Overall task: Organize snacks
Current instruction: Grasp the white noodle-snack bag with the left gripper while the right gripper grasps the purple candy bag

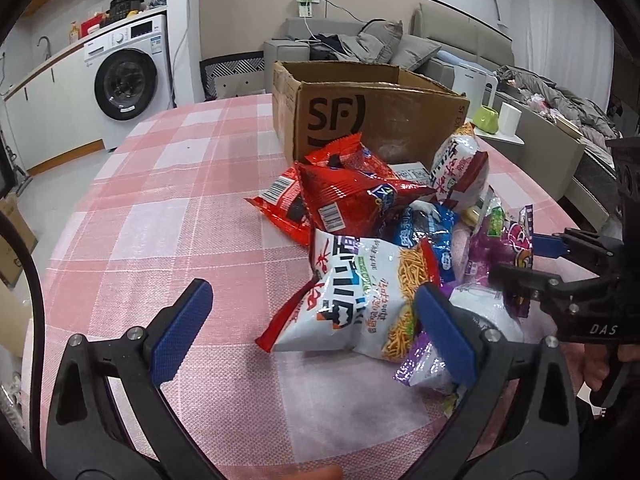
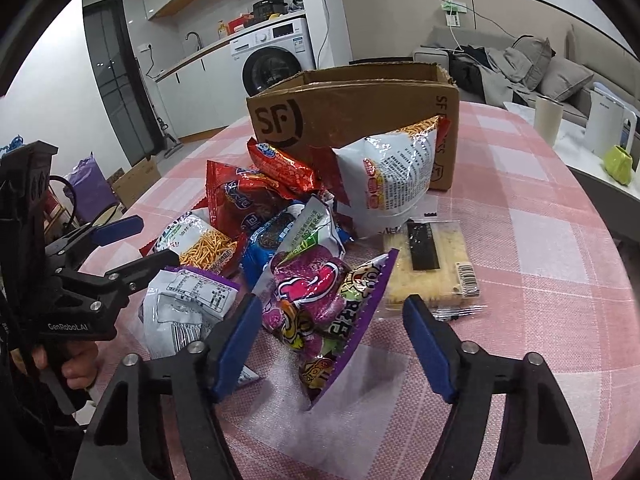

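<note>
Nearest the right tool point(image 2: 328, 344), a purple candy bag point(image 2: 320, 312) lies tilted on the pink checked tabletop point(image 2: 520, 240), its near edge between the blue pads; the jaws stand partly apart and neither pad presses on it, so nothing is held. The bag looks light, crinkly and slick — probably best pinched at its flat sealed edge, not across the puffed middle.

The left tool point(image 1: 316, 328) is spread wide and empty, its right pad just beside a white noodle-snack bag point(image 1: 360, 304). That bag is air-filled and its contents likely brittle, so a gentle grip on the crimped seam would suit.

Just right of the candy, a clear-wrapped yellow cake pack point(image 2: 428, 264) lies flat — soft, easily crushed.

Farther back, red bags point(image 1: 352, 192) and a blue cookie bag point(image 1: 428, 236) are piled together. Farthest, the open cardboard box point(image 2: 352, 108) stands behind the pile.
</note>
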`<state>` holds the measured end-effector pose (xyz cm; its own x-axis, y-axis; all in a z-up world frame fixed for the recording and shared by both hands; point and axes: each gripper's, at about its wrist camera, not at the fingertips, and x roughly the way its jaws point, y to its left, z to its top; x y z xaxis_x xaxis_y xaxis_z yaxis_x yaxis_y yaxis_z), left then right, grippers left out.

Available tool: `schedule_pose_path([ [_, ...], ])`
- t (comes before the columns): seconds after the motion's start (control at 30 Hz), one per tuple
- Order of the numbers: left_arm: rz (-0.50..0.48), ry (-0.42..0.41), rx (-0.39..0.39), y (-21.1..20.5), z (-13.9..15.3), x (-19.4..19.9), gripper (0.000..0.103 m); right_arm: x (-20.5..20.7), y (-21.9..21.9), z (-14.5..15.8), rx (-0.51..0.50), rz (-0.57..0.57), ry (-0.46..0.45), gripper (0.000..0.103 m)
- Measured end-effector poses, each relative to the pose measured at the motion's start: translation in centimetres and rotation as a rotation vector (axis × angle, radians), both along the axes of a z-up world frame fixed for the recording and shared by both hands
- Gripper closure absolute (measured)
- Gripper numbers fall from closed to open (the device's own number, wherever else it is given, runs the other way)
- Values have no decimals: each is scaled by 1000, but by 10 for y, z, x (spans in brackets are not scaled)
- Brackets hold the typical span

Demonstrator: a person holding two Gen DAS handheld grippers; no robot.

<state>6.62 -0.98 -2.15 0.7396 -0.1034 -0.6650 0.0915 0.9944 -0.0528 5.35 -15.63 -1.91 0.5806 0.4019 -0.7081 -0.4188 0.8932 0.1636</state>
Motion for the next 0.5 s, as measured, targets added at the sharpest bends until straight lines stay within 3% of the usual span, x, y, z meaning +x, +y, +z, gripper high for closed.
schedule_pose_path([
  [0.13,-41,25,-46,-4,-3,6,18,1,1,-1,3,1,7,50],
  [0.17,-51,35,-56,-5,-4,8,27,1,1,0,1,-1,5,51],
  [0.27,-78,76,-107,-4,-8,13,40,-1,1,0,3,9,-2,56],
  [0.5,-119,68,-100,-9,-6,10,52,-8,6,2,-12,30,-43,59],
])
